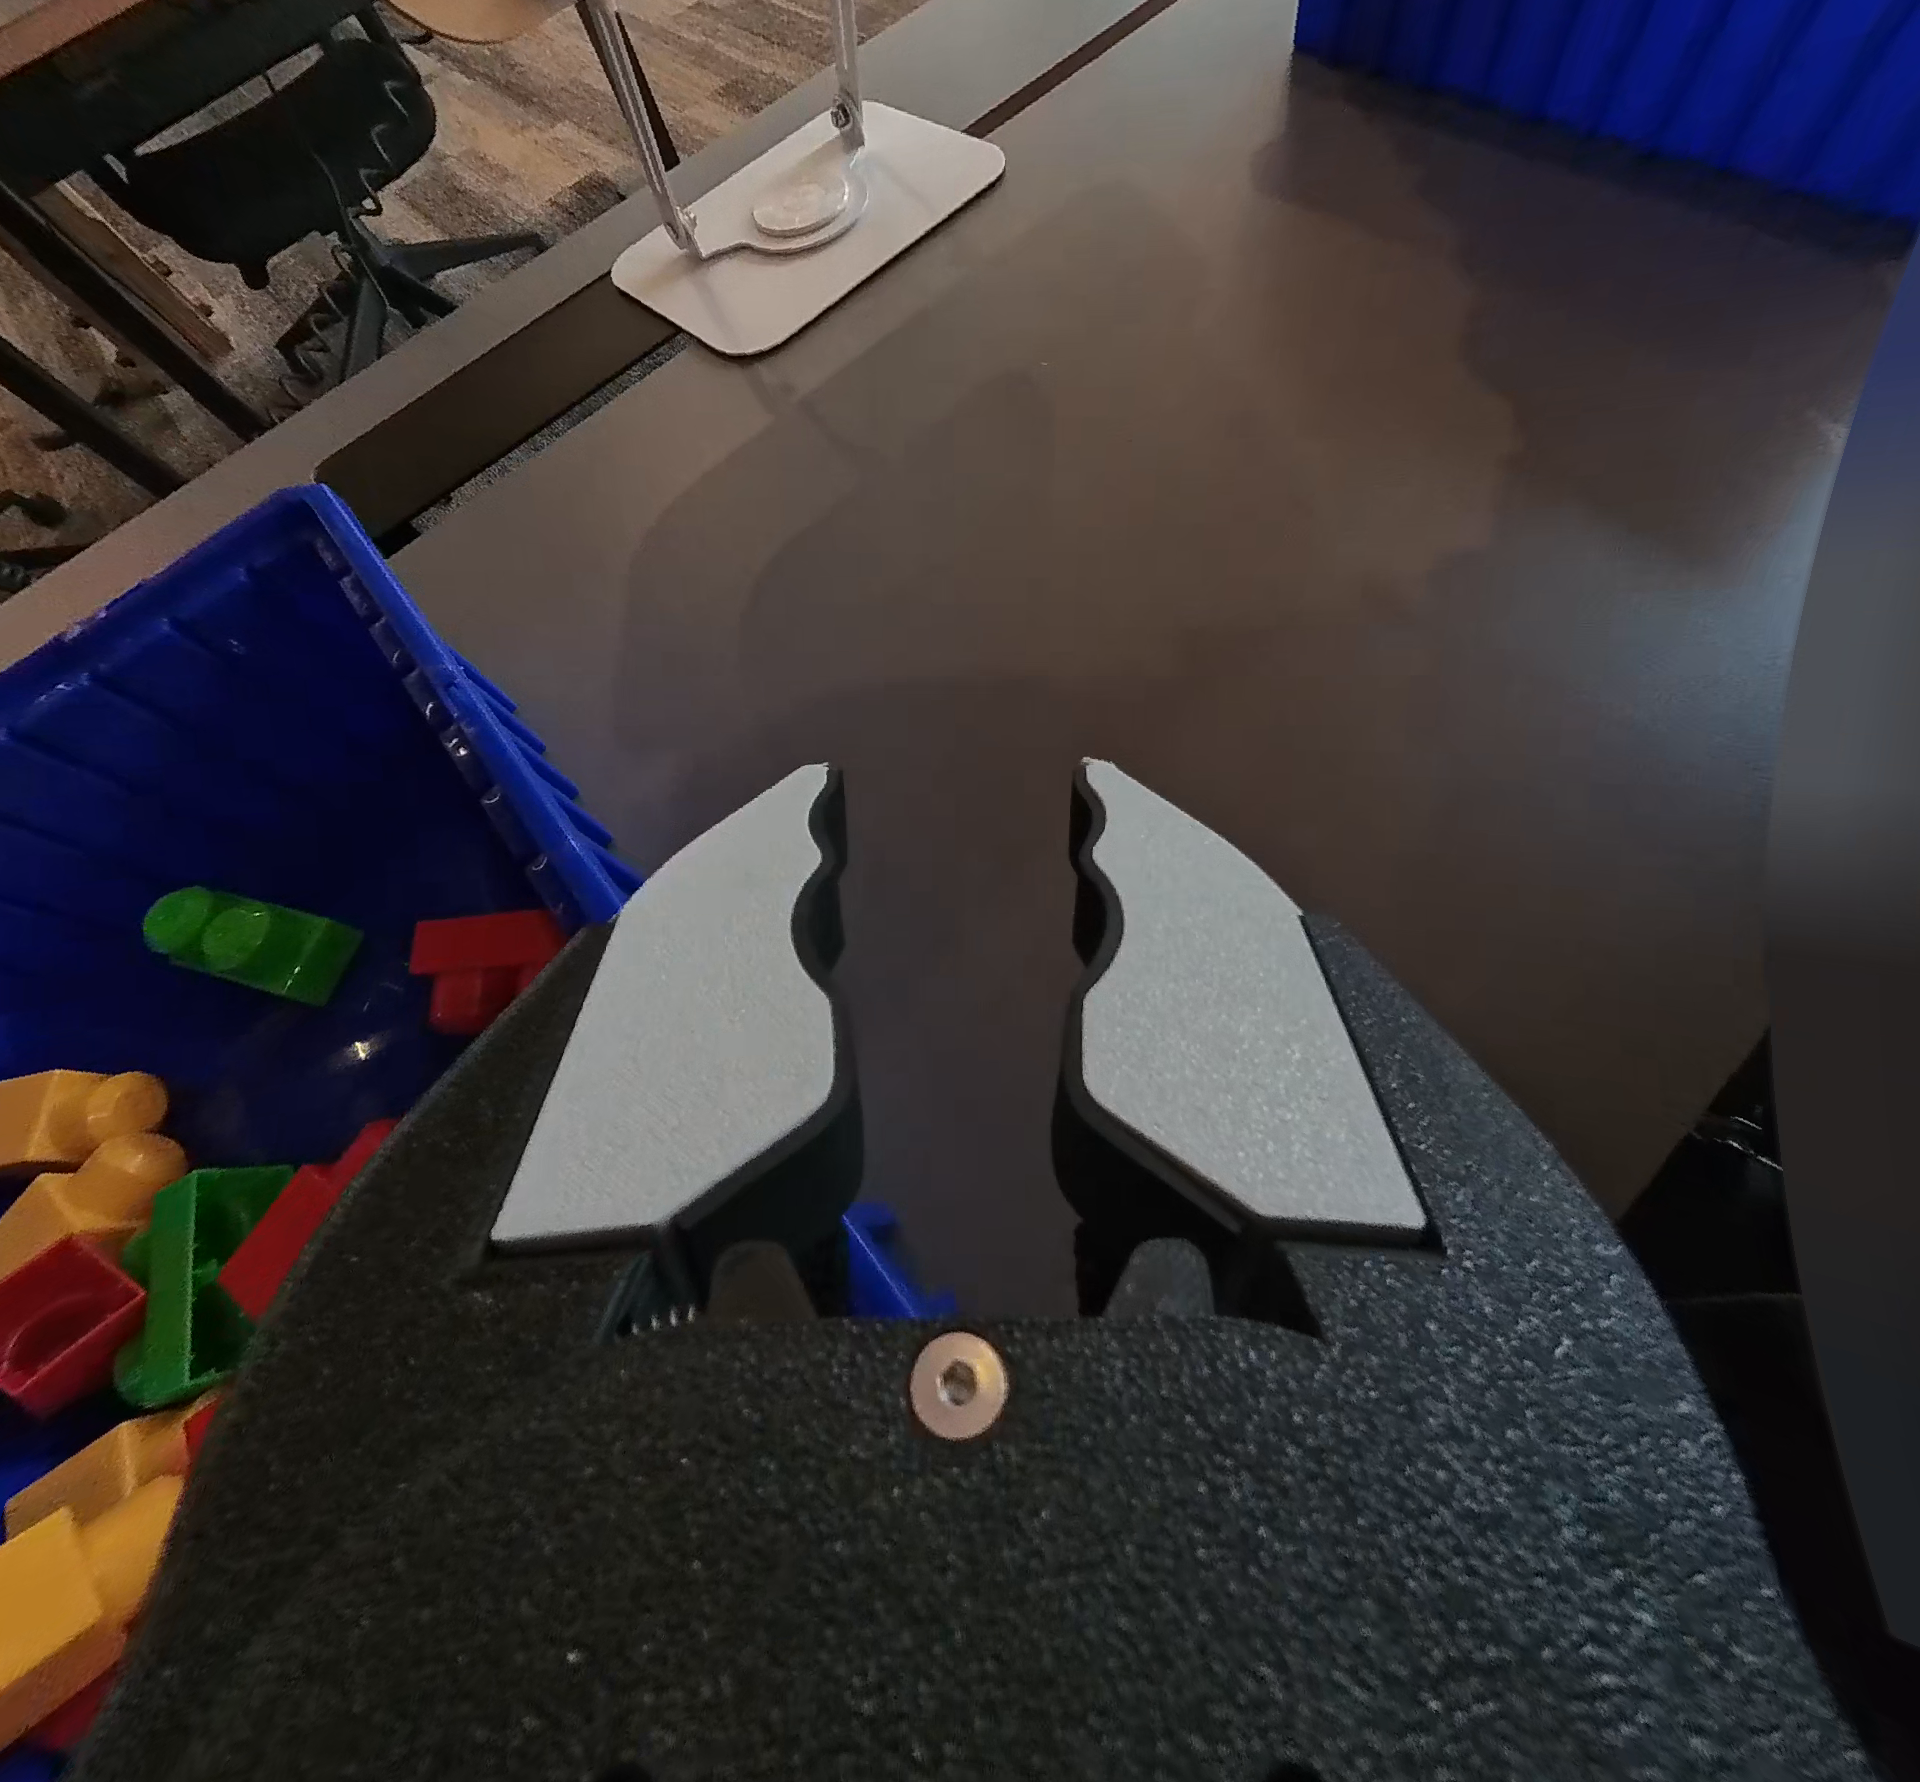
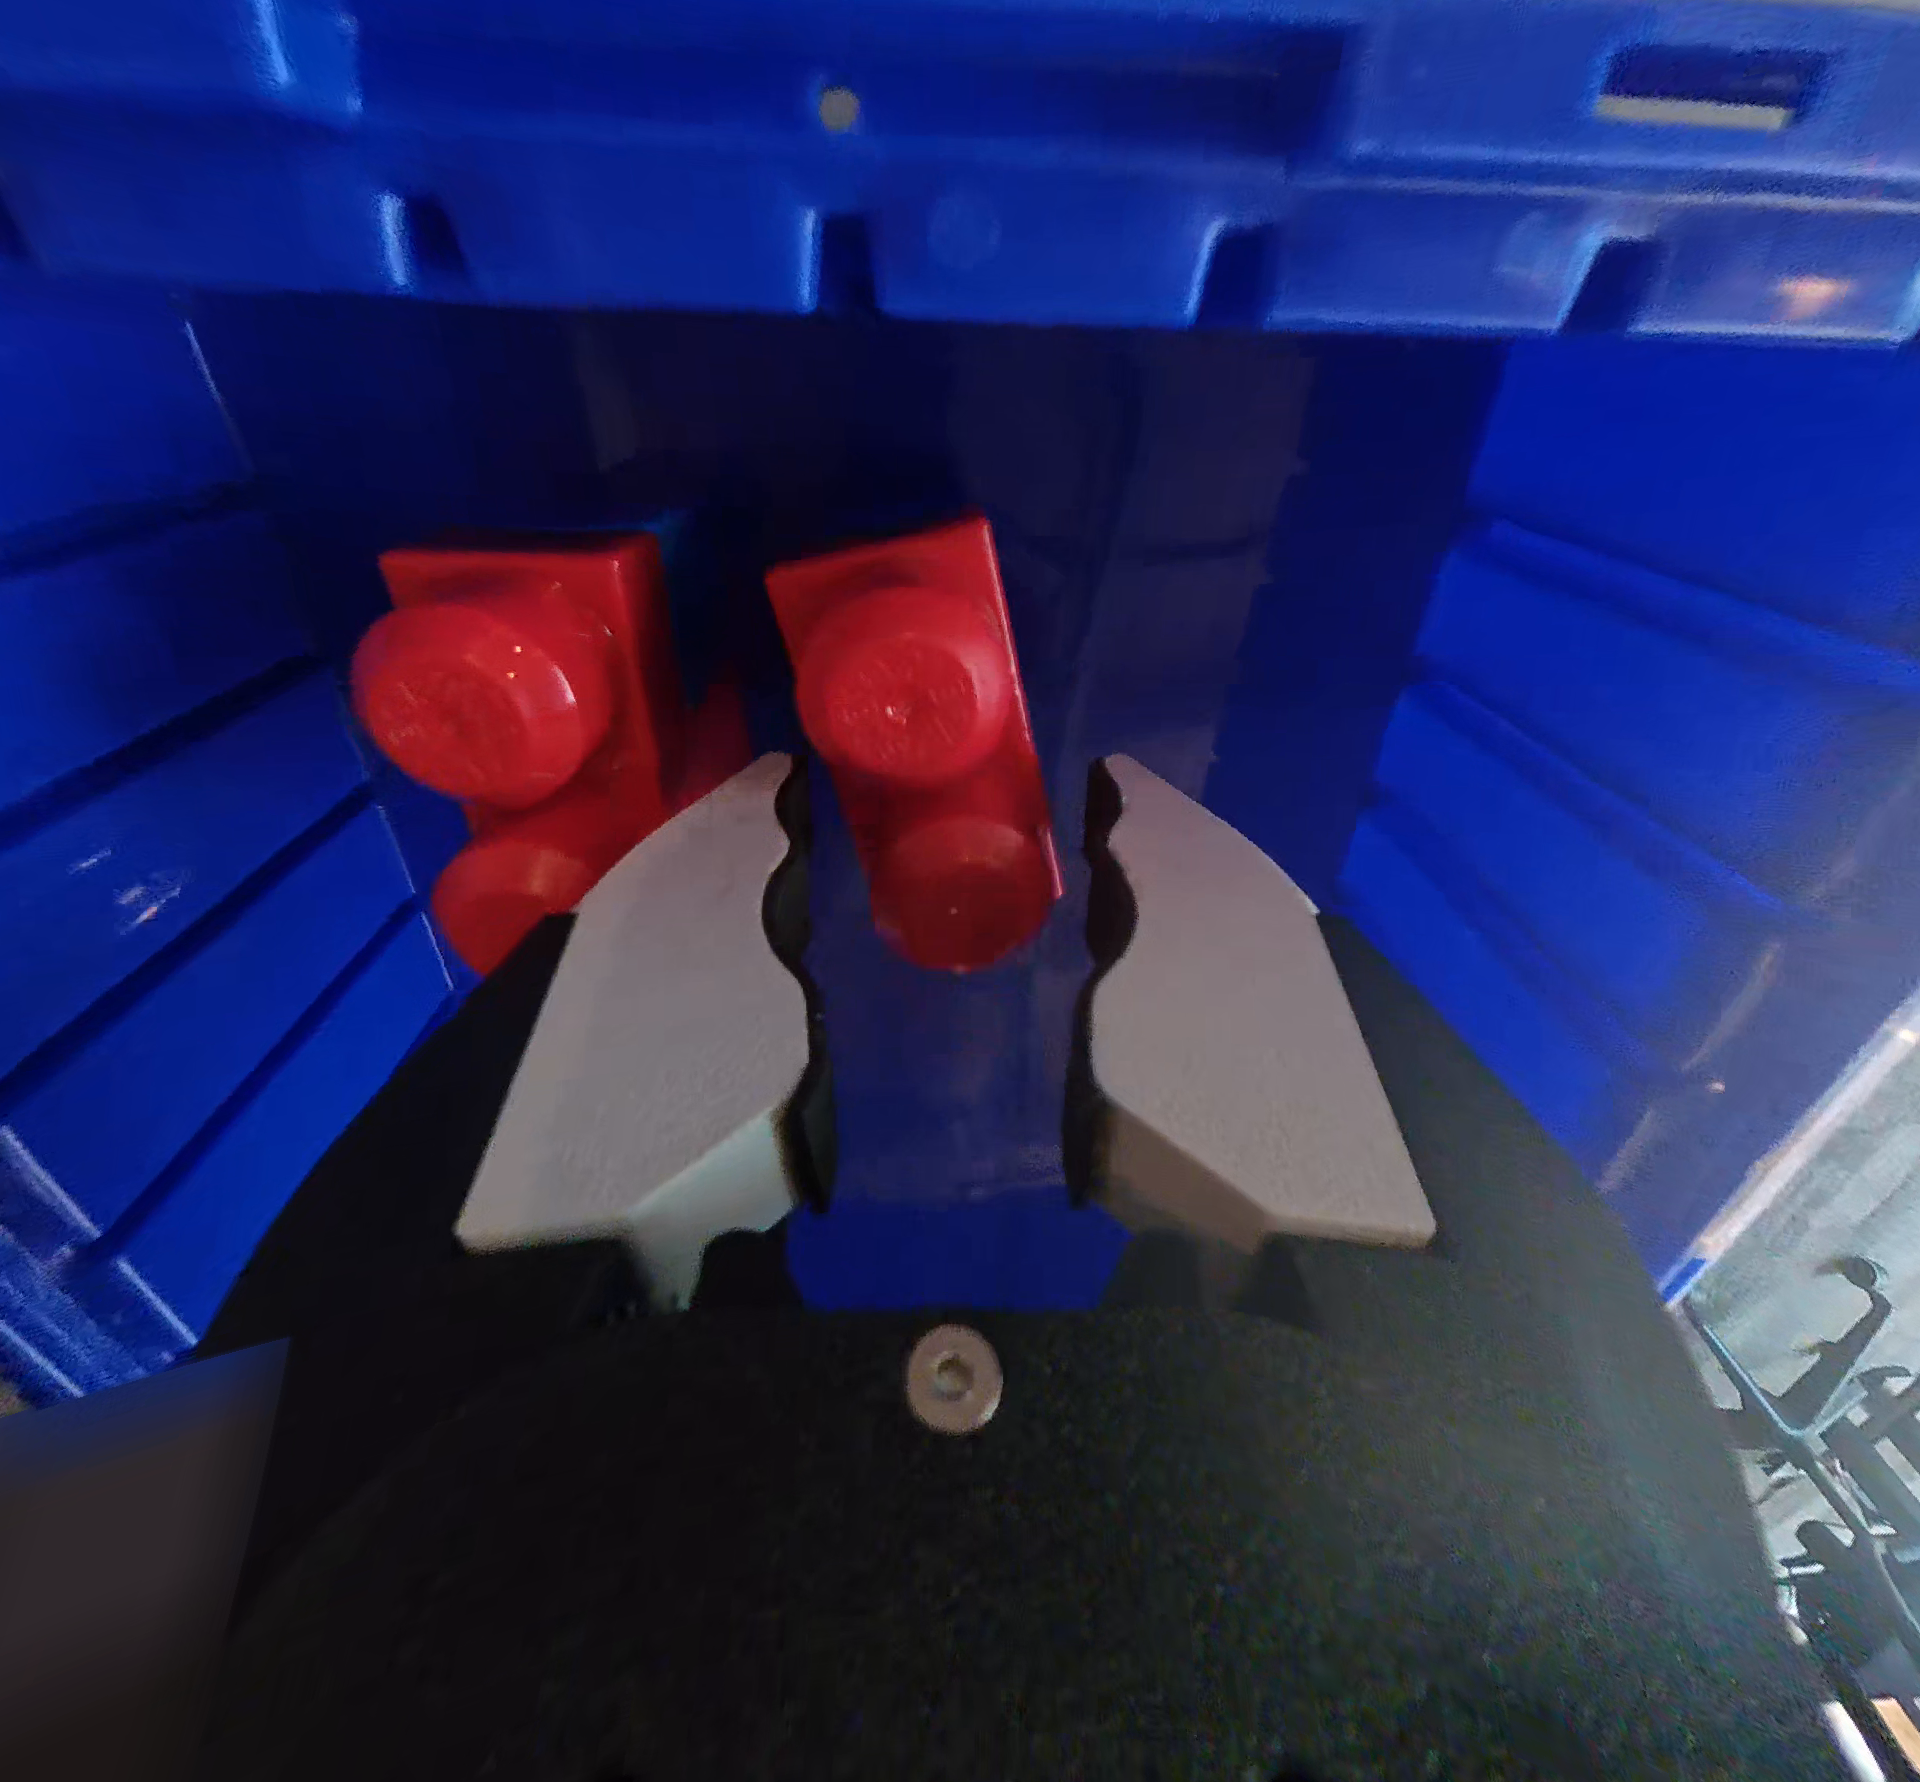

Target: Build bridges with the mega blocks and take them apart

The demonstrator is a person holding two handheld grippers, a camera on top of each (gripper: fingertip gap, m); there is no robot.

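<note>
— Fingers on the right gripper (image 2: 945, 776) stand apart, straddling one red block (image 2: 914, 724) inside a blue bin (image 2: 1039, 122); I judge that spacing is meant to take the block by its sides.

— Clamped yet?

— No, nothing is gripped. A second red block (image 2: 509, 693) sits at nine o'clock of it, so two red blocks show there.

— And the left gripper (image 1: 956, 776)?

— Spread too, empty, over the bare dark table (image 1: 1195, 485), probably waiting. At its eight o'clock another blue bin (image 1: 312, 589) holds mixed blocks (image 1: 156, 1213): green, red, yellow, too heaped to count. No bridge shows.
</note>
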